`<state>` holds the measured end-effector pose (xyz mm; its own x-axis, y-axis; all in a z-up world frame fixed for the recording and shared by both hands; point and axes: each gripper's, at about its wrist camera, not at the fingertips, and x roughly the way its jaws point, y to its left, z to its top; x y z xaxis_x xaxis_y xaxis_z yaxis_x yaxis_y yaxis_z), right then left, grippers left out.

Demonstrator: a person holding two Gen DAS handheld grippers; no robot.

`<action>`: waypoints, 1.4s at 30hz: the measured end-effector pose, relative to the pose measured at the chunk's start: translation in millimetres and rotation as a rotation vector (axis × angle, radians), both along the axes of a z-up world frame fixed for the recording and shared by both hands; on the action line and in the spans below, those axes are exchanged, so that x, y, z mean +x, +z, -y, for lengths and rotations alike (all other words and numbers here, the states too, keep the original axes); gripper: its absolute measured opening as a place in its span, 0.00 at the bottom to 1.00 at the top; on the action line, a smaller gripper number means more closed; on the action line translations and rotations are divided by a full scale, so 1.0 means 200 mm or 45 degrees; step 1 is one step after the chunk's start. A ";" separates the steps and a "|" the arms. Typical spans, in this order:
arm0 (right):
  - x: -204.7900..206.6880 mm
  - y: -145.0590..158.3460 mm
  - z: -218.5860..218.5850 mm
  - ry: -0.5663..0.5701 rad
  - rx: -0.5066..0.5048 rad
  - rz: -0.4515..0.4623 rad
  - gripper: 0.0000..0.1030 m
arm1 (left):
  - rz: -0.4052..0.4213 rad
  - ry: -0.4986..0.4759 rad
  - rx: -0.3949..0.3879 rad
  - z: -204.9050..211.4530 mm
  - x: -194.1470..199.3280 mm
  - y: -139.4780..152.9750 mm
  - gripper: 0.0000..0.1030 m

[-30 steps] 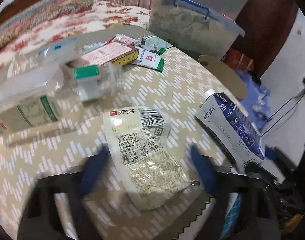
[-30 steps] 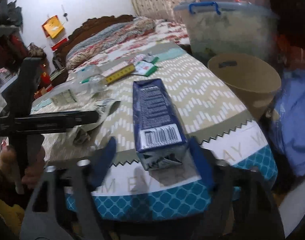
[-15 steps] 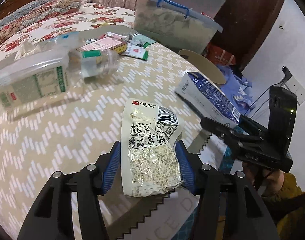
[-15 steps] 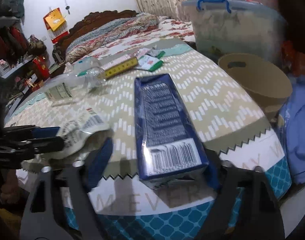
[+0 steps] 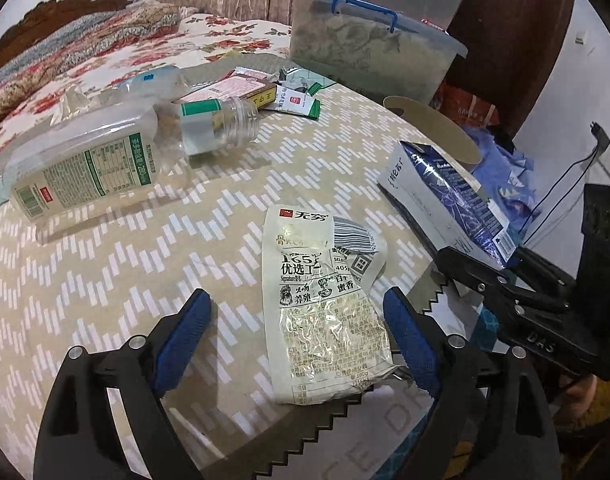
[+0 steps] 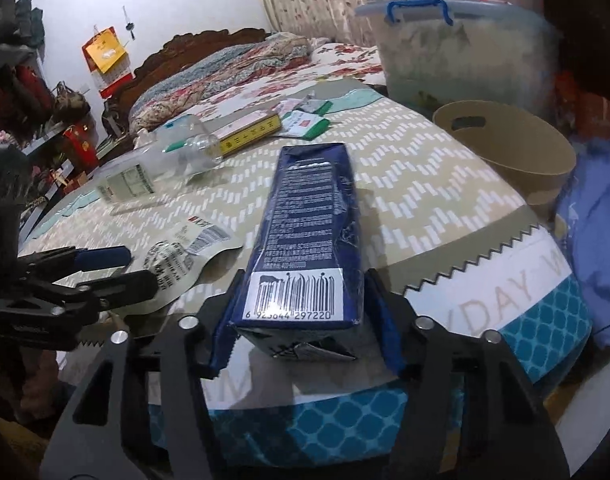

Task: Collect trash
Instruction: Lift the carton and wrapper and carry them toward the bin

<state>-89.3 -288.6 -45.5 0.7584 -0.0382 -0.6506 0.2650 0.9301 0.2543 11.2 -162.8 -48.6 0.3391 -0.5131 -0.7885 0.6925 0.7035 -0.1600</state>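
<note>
A crumpled white snack wrapper (image 5: 325, 308) lies near the table's front edge, between the open fingers of my left gripper (image 5: 297, 320), which touch nothing. It also shows in the right wrist view (image 6: 185, 252). A blue milk carton (image 6: 309, 236) lies on its side at the table edge, and my right gripper (image 6: 305, 316) has closed on its barcode end, both pads against its sides. The carton shows in the left wrist view (image 5: 449, 200) with the right gripper (image 5: 505, 280) on it. A tan bin (image 6: 509, 148) stands beside the table at the right.
Two clear plastic bottles (image 5: 85, 164) (image 5: 221, 124) lie on the patterned tablecloth (image 5: 105, 272). A flat box (image 5: 233, 92) and green-edged packets (image 5: 297, 102) lie farther back. A lidded storage tub (image 5: 365, 48) stands behind the table, a bed (image 5: 85, 52) beyond.
My left gripper opened wider around the wrapper and drew back slightly. My right gripper moved forward and closed onto the carton's end.
</note>
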 end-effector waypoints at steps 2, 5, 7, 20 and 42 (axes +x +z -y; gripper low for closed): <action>0.00 0.00 -0.01 0.001 -0.002 0.001 0.65 | 0.014 0.001 0.008 0.00 0.00 0.00 0.82; 0.00 0.00 -0.02 -0.004 -0.012 -0.001 0.67 | 0.040 0.002 0.028 0.01 -0.01 -0.01 0.82; 0.00 -0.01 -0.02 -0.011 -0.019 -0.002 0.69 | 0.052 0.001 0.040 0.02 -0.02 -0.01 0.82; -0.02 0.00 0.00 -0.059 -0.011 -0.012 0.74 | 0.075 -0.002 0.060 0.02 -0.03 -0.02 0.84; -0.04 -0.01 0.01 -0.062 0.009 0.015 0.82 | 0.028 0.028 0.000 -0.05 0.00 0.00 0.92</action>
<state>-96.7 -290.3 -47.6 0.7634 -0.0704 -0.6421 0.3068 0.9143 0.2644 11.5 -153.7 -49.4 0.3677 -0.5051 -0.7808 0.6800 0.7188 -0.1448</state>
